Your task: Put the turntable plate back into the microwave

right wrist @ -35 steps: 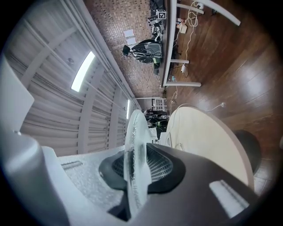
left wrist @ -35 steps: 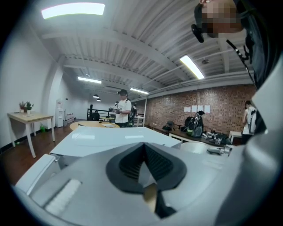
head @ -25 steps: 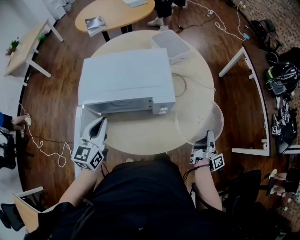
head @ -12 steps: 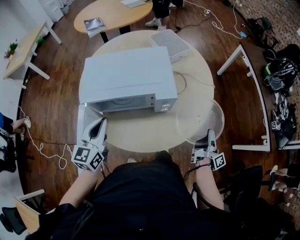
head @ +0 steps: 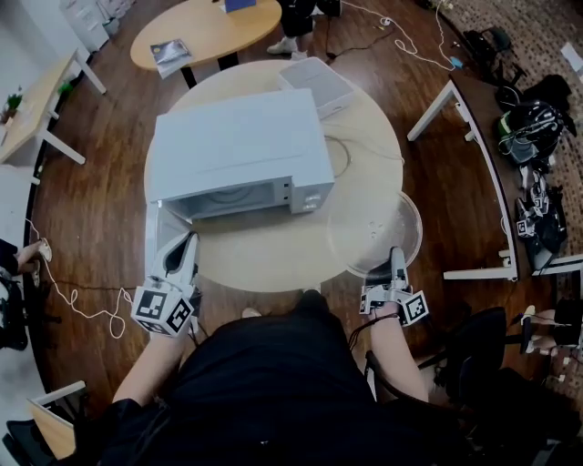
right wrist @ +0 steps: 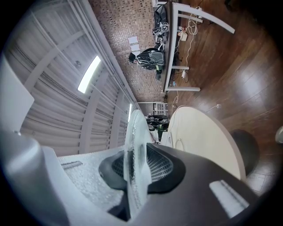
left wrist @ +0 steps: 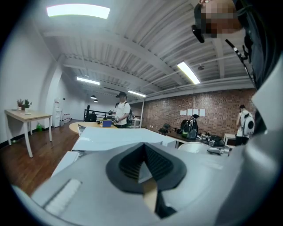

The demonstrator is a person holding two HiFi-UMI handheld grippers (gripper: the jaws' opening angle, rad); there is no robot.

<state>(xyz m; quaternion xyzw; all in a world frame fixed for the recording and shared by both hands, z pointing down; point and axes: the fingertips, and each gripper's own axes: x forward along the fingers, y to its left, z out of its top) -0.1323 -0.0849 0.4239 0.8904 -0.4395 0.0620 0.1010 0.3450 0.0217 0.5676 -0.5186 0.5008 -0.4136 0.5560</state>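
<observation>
Head view, looking down from above: a round pale wooden table (head: 273, 264) stands on a dark plank floor (head: 91, 200), and a white microwave (head: 237, 146) takes up most of its far half. Its door (head: 157, 227) hangs open at the left corner, with the cavity facing the person.

A white box (head: 314, 84) sits behind the microwave, and a thin cord (head: 351, 155) loops across the bare tabletop to its right.

The clear glass turntable plate (head: 373, 232) is at the table's right edge, partly overhanging it and well apart from the microwave. The right gripper (head: 394, 255) has its jaws clamped on the plate's near rim. In the right gripper view the glass (right wrist: 135, 150) runs edge-on between the two pads.

The left gripper (head: 187, 244) hangs over the open door, whether touching it I cannot tell. In the left gripper view its jaws are pressed together with nothing between them.

Around the room:
- An oval table (head: 205, 27) farther back carries a magazine (head: 171, 52).
- A light desk (head: 36, 100) stands at the left.
- A white cable (head: 82, 300) trails over the floor.
- A white table frame (head: 465, 164) and a heap of bags (head: 528, 127) fill the right side.

From the left gripper view I see a brick wall (left wrist: 177, 114), strip lights (left wrist: 78, 10) on a ribbed ceiling and a person (left wrist: 120, 110) standing beyond the tables.
</observation>
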